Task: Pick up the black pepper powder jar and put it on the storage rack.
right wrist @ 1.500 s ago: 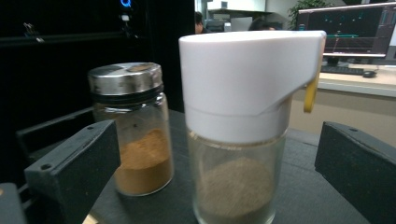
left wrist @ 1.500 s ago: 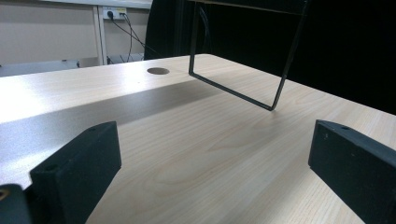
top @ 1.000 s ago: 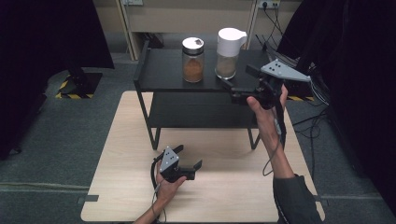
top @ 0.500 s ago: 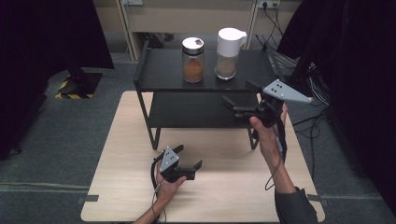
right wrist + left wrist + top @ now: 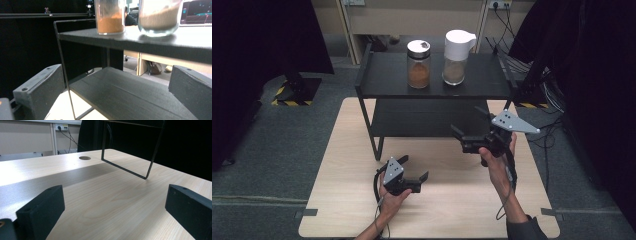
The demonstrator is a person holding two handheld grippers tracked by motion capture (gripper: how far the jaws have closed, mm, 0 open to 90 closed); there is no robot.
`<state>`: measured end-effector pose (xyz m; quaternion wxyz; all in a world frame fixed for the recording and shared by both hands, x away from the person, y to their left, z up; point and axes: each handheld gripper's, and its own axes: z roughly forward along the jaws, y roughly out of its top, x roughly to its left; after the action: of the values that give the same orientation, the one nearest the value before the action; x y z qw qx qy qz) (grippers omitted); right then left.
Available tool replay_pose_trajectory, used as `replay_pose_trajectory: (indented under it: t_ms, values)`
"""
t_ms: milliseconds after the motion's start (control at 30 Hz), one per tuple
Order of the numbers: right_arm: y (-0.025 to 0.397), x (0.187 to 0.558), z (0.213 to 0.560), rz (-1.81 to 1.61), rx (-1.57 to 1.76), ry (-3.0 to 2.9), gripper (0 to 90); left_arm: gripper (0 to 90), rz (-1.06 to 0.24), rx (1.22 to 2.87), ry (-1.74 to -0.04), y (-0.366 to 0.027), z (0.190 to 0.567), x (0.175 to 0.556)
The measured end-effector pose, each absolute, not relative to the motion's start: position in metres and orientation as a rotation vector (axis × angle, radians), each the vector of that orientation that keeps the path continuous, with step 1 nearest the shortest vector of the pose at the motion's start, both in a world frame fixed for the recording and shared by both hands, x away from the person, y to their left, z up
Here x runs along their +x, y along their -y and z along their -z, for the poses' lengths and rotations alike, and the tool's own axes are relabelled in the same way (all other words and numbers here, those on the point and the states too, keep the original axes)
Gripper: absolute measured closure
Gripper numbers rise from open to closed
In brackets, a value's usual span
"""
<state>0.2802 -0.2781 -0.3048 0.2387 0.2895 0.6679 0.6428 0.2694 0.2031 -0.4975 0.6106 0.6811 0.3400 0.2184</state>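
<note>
Left gripper (image 5: 412, 173) low over the table (image 5: 462, 200) near the front edge, jaws wide, nothing between them, pointed past the shelf's near leg (image 5: 149, 165). Right gripper (image 5: 472, 131) held up in front of the black shelf (image 5: 382, 80), level with the lower tier (image 5: 130, 92), jaws wide and empty. On the top tier: jar of brown powder (image 5: 418, 64) at left, white-lidded jar (image 5: 456, 57) just beside it at right, both upright.

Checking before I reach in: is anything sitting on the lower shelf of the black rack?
No, the lower shelf is bare in the right gripper view; both jars stand on the top shelf.
</note>
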Motion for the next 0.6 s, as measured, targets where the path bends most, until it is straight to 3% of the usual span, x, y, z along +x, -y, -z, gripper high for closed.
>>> replay_pose_trajectory:
  t_ms: [600]
  values:
    - [0.273, 0.267, 0.350, -1.752, 0.798, -1.850, 0.4, 1.8, -0.506, 1.573, -0.784, -0.203, 0.497, 0.269]
